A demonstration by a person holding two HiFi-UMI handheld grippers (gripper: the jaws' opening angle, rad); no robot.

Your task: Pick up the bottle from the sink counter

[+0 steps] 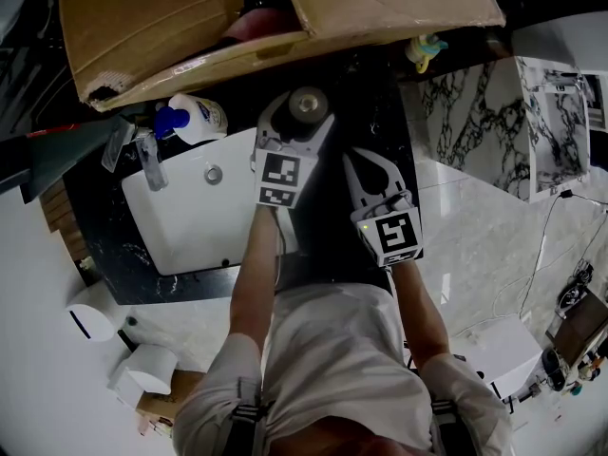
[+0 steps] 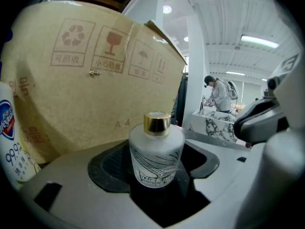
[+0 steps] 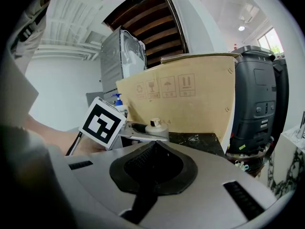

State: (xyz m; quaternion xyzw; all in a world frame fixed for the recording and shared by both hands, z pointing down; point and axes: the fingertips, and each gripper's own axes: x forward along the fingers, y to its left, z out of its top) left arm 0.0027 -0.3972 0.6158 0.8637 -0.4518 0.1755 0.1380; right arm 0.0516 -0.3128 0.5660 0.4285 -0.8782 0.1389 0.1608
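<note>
Left gripper [image 1: 304,112] is holding its jaws snug round the frosted glass bottle [image 2: 156,151] with the gold cap, pads seemingly pressing on both sides. The bottle looks to be standing on the black counter [image 1: 380,103], just right of the white basin [image 1: 190,226] and close under the cardboard box [image 1: 171,27] (the box is overhanging, so the low frontal approach makes sense). Right gripper [image 1: 367,160] is hovering just beside it, jaws together and empty, leaving the lift to its partner, I'd say.
</note>
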